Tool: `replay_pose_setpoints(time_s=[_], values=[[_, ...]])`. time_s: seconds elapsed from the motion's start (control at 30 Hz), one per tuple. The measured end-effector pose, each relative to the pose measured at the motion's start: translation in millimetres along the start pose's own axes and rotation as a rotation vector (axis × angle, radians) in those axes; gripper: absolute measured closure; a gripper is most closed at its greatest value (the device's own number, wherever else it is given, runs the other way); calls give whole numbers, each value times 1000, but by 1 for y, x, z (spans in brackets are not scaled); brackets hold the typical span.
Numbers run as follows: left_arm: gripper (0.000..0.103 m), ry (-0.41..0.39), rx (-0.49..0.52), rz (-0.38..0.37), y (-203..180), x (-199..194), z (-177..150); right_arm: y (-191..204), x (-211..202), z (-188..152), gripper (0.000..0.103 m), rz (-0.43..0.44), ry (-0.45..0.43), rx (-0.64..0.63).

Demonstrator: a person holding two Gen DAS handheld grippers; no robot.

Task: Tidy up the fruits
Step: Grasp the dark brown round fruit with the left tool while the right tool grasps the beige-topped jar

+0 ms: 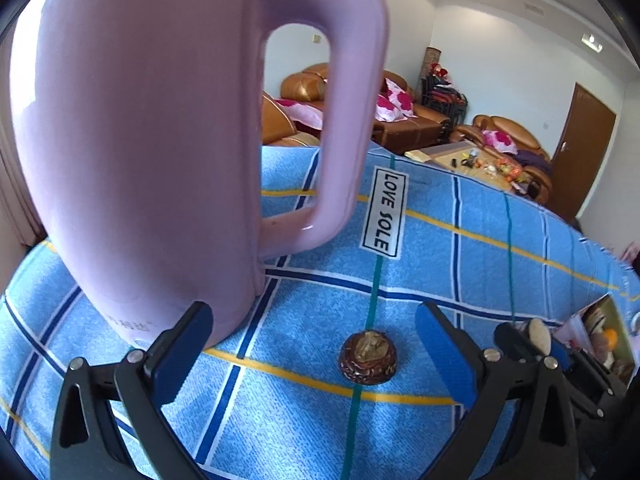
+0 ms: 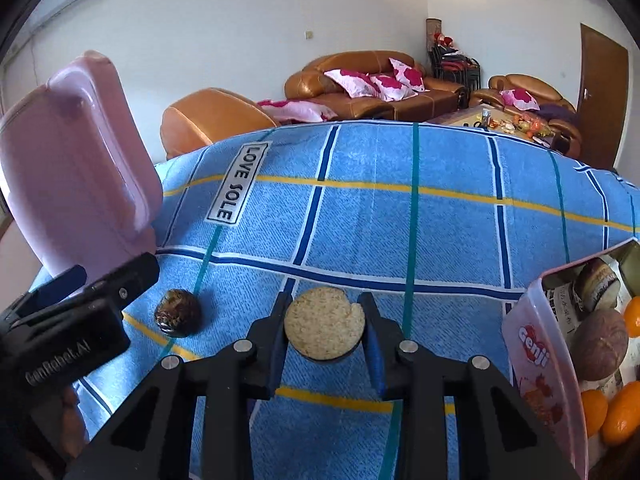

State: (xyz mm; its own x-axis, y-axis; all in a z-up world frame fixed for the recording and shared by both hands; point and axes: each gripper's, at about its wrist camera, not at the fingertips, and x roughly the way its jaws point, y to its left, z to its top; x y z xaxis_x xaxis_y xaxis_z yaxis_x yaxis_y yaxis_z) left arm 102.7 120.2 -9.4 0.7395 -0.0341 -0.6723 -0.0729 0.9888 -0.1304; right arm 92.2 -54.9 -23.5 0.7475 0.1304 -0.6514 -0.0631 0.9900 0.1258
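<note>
A dark brown round fruit (image 1: 368, 357) lies on the blue checked cloth (image 1: 480, 248), between the open fingers of my left gripper (image 1: 316, 344), which touches nothing. The same fruit shows in the right wrist view (image 2: 177, 313), with the left gripper beside it (image 2: 76, 300). My right gripper (image 2: 325, 326) is shut on a dark round fruit with a pale cut face (image 2: 324, 323), held above the cloth (image 2: 400, 220). It also shows in the left wrist view (image 1: 538, 335). A pink box (image 2: 536, 344) at the right holds brown fruits (image 2: 600, 344) and oranges (image 2: 622, 414).
A tall lilac kettle (image 1: 152, 140) stands on the cloth right by my left gripper's left finger; it shows at the left of the right wrist view (image 2: 76, 168). A "LOVE SOLE" label (image 1: 383, 212) is sewn on the cloth. Sofas stand beyond the table.
</note>
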Motion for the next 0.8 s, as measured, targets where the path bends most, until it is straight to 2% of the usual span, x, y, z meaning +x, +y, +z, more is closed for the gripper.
replay_pose_setpoints(time_s=[0.1, 0.17, 0.27, 0.33, 0.4, 0.47, 0.53, 0.63, 0.7, 0.8], values=[[3, 8, -11, -35, 3, 2, 2, -5, -6, 0, 68, -8, -34, 19], [13, 13, -1, -58, 0, 4, 1, -6, -7, 0, 68, -4, -41, 27], [23, 35, 84, -90, -17, 10, -5, -6, -3, 2, 68, 10, -34, 33], [24, 20, 174, -60, -35, 12, -10, -9, -4, 2, 67, 17, -32, 41], [29, 4, 268, 7, -53, 13, -18, -11, -2, 0, 67, 20, -25, 44], [31, 33, 302, 2, -60, 18, -21, -14, -1, 0, 67, 21, -19, 57], [30, 64, 294, -21, -59, 22, -20, -15, 0, -1, 67, 26, -9, 61], [41, 156, 258, -42, -54, 37, -20, -14, 1, -2, 67, 25, -6, 56], [46, 171, 202, -83, -45, 40, -18, -13, 0, -2, 67, 21, -9, 52], [59, 162, 190, -77, -43, 39, -17, -12, 0, -2, 67, 19, -8, 46]])
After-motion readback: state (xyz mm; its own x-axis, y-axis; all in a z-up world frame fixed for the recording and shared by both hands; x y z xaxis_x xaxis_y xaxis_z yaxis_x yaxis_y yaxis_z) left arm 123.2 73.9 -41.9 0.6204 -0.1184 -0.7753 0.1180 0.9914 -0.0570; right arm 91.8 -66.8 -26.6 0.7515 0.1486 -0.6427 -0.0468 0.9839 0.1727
